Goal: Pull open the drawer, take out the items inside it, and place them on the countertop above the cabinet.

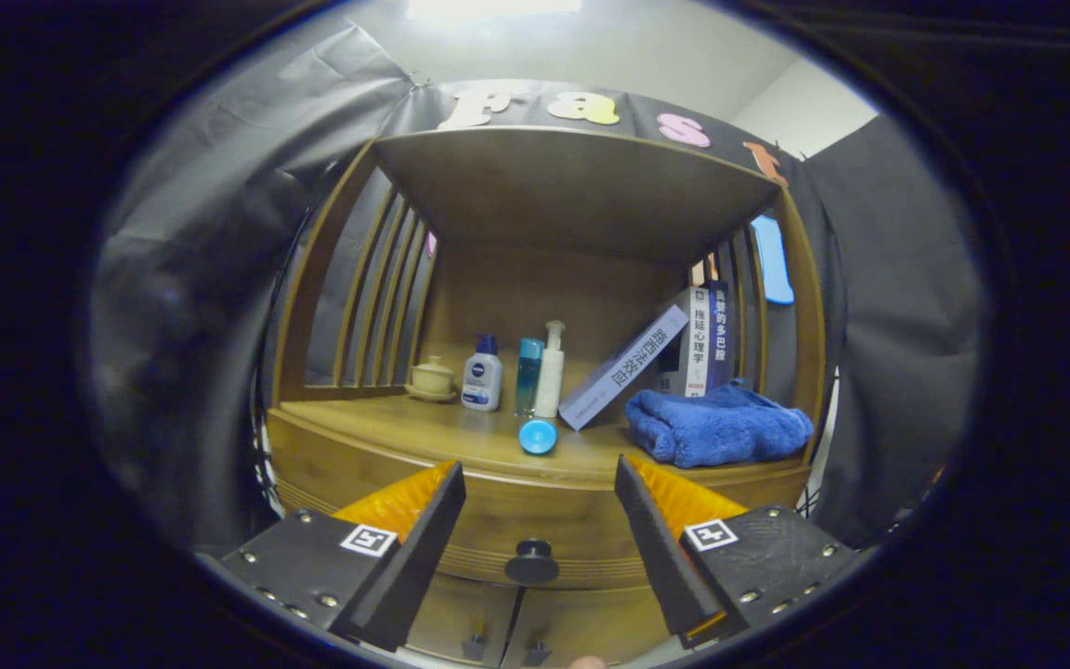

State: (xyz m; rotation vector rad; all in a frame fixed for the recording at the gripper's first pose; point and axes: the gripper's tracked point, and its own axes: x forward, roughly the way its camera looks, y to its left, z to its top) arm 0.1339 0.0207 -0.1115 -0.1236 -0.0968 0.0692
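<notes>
Wooden cabinet drawer is shut, its round black knob lies between the released gripper fingers, which may slip off if closed off-centre.

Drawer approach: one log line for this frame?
phase: approach | tongs: open, empty | drawer knob: between fingers, untouched | drawer: closed

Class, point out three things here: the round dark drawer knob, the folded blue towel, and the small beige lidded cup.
Round dark drawer knob (532,561): gripper view, on its front face.
Folded blue towel (716,427): gripper view, middle of its top fold.
Small beige lidded cup (432,377): gripper view, on its side wall.
</notes>
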